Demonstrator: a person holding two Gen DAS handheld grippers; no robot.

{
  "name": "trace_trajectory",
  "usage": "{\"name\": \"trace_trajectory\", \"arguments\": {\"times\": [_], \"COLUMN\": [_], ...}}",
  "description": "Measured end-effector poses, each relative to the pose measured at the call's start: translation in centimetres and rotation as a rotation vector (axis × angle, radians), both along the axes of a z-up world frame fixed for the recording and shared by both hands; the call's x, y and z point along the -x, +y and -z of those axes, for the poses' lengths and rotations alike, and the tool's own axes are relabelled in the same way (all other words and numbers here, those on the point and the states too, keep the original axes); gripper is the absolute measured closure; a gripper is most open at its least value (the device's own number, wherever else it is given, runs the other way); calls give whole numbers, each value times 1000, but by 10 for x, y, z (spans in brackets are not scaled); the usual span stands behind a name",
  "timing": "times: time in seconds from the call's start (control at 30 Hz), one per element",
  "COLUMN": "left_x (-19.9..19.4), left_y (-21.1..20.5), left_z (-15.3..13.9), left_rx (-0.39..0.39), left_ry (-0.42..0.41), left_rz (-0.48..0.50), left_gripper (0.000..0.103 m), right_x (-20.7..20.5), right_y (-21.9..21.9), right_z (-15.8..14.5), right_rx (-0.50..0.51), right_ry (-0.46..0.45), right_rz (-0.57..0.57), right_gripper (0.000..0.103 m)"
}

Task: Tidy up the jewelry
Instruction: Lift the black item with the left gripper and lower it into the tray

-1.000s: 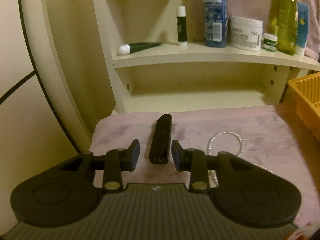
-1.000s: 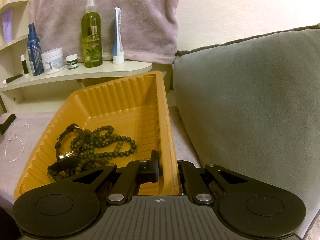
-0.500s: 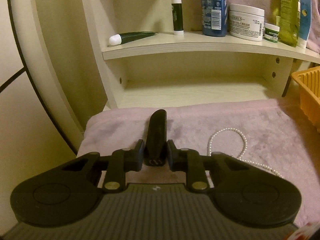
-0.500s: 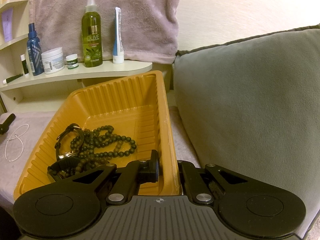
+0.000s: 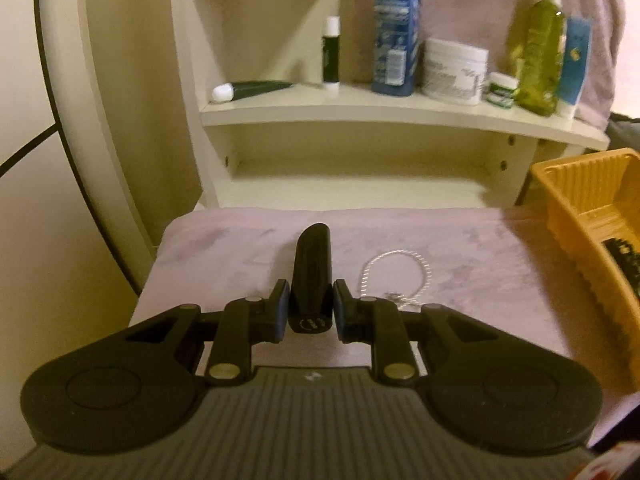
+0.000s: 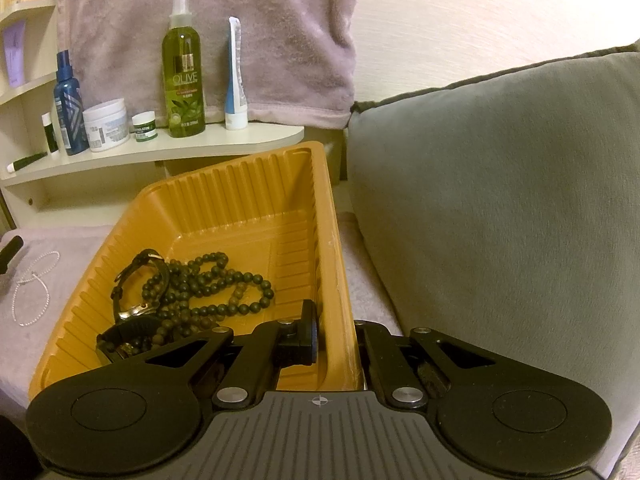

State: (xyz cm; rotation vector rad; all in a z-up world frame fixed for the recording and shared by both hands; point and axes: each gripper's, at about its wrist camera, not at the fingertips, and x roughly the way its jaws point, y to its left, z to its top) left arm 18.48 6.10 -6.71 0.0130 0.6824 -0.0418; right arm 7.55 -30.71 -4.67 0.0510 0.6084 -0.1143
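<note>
left wrist view. item: black case (image 5: 312,276), slim and long, gripped at its near end in my left gripper (image 5: 309,307); both pads press its sides. position: near end between the pads, the rest over the pink cloth (image 5: 480,264); whether the far end touches the cloth i cannot tell. orientation: long axis runs straight away from me, in line with the fingers, rounded far end toward the shelf (image 5: 400,116), flat round end cap facing the camera. item: pearl strand (image 5: 396,276), loose loop on the cloth just right of the case, not in the tray. item: tray (image 5: 560,200), orange, at the right edge, dark beads just visible inside.

right wrist view. item: tray (image 6: 240,208), ribbed, one wall clamped in my right gripper (image 6: 340,344), one finger inside and one outside. contents: dark bead string (image 6: 216,284) in a heap, and a watch (image 6: 138,292) with a dark strap at its left. outside the tray: pearl strand (image 6: 34,284) on the cloth at far left, and the tip of the case (image 6: 10,250) at the left edge. grey cushion (image 6: 500,208) stands to the right.

status, my judgement: beads and watch filed; case in hand and likely next into the tray; pearl strand left to collect. roughly halfway.
</note>
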Motion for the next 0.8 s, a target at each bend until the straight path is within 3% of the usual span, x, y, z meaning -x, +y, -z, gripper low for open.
{"name": "trace_trajectory", "arguments": {"times": [0.43,0.8], "left_x": [19,31], "left_y": [-34,-88], "left_z": [-47,-72], "left_rx": [61,125], "left_ry": [-80,-111], "left_rz": [96,260], "left_gripper": [83,83], "right_x": [0,1], "right_y": [0,2], "right_z": [0,-2], "right_rx": [-2,-6], "right_ry": [-1,-2], "right_rz": [0,2], "right_gripper": [99,99]}}
